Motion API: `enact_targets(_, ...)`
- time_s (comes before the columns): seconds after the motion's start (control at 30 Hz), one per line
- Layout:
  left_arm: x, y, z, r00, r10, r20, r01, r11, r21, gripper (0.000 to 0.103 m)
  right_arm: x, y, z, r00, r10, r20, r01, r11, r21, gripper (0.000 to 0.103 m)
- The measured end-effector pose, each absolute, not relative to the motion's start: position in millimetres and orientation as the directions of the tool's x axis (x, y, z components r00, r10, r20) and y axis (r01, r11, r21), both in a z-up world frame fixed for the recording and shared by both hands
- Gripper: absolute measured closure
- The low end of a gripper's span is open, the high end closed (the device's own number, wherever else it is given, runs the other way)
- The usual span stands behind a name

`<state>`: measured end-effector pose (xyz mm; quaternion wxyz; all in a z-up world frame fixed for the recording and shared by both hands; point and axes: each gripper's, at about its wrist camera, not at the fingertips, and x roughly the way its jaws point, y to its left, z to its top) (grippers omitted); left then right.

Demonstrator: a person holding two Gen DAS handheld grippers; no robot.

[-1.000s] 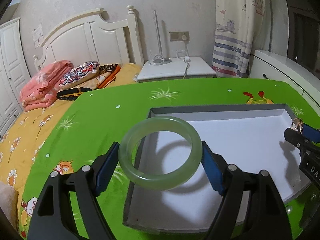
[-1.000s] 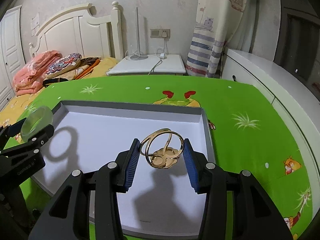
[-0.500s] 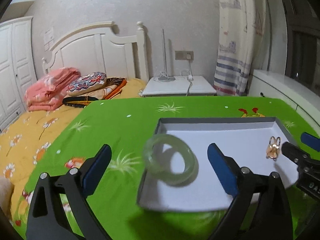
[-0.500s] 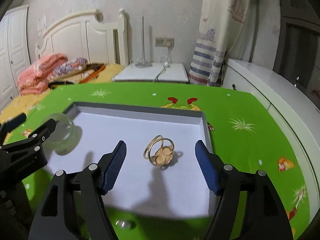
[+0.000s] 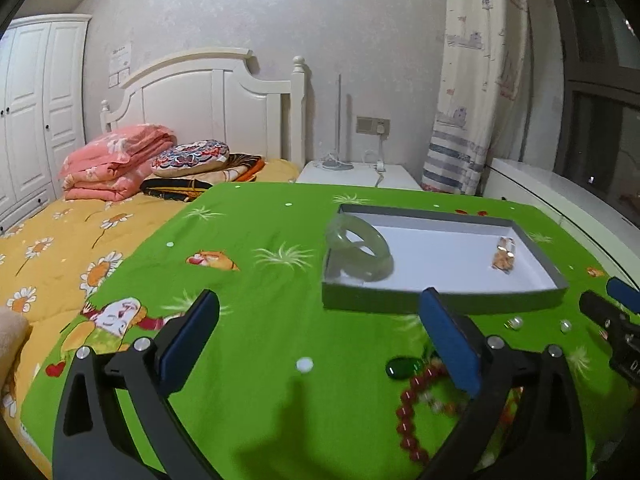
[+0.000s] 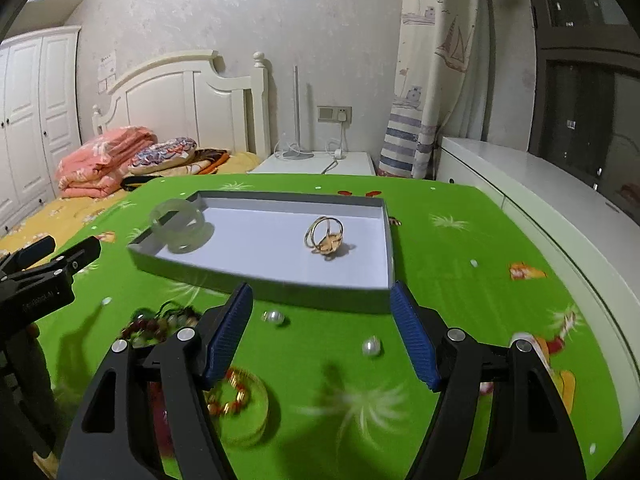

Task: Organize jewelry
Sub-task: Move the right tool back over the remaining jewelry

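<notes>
Green cloth [image 5: 280, 320] | bedroom | left tongs [image 5: 320, 336] opening, empty | right tongs [image 6: 322, 332] open, empty

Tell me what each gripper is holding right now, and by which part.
Nothing. The left gripper is opening with nothing between its pads; the right gripper stands open and empty. The bangle and the gold ring lie in the tray.

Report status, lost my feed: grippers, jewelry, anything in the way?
Left gripper jaws opening, empty; right gripper open, empty. Jade bangle and gold ring in tray. Red bead bracelet, pearls loose on cloth.
</notes>
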<state>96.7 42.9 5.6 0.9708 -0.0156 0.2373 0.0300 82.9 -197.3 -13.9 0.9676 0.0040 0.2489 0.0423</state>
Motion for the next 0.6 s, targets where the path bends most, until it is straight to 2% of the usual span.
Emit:
enact_targets(0.13,77.5,39.4,6.3,0.893,0.038,-0.449,-0.043,0.999,-0.003,0.006,67.0,-202.2,-19.5,0.863,0.084,-0.499,-0.084,0.996,0.022,0.036)
enact_targets(0.27,68.4,27.4,-5.8,0.872,0.006,-0.490,0.005,1.000,0.021,0.006,56.1,-205.1,-28.4,0.846,0.094,-0.525,-0.092,0.995,0.029,0.036)
enact_targets(0.33,63.6,19.4,-4.2,0.877,0.015,-0.481,0.014,0.998,0.056,0.006,51.7,-203.3,-27.9,0.842,0.097,-0.531,-0.104,0.994,0.016,0.036)
enact_targets(0.6,57.2,-3.5,-24.1,0.816,-0.019,-0.578,0.097,0.990,0.105,0.006,37.7,-182.8,-41.8,0.797,0.158,-0.583,-0.195,0.981,-0.002,0.036)
